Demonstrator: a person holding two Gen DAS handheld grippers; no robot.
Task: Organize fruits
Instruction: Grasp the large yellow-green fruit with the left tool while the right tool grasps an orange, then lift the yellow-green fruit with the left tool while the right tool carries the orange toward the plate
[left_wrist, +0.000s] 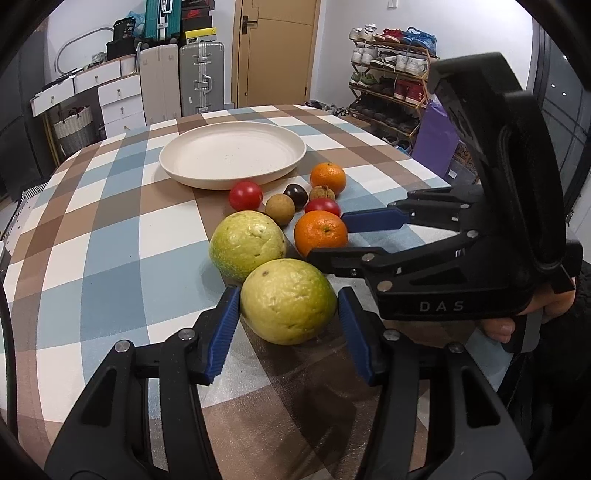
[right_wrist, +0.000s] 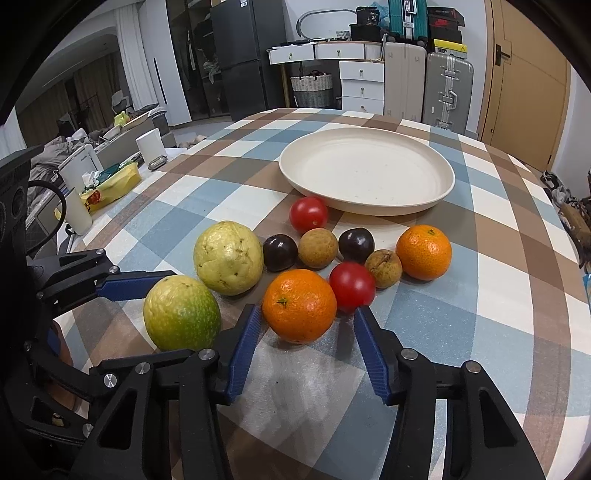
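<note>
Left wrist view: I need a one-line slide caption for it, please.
Left gripper fingers bracket the near guava; right gripper brackets an orange near the empty plate.

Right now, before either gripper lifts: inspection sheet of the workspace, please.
Surface: checked cloth, flat, dry.
Job's things: plate empty; in front of it, clustered: near guava, far guava, near orange, far orange, tomatoes, plums, brown fruits.
Clutter: yellow pack and white cup, past the table's edge.
Grippers: left gripper flanks near guava, contact unclear; right gripper flanks near orange, gap at one pad.
Cables: black loop, maybe a cable.
Surroundings: suitcases, shoe rack, door.
</note>
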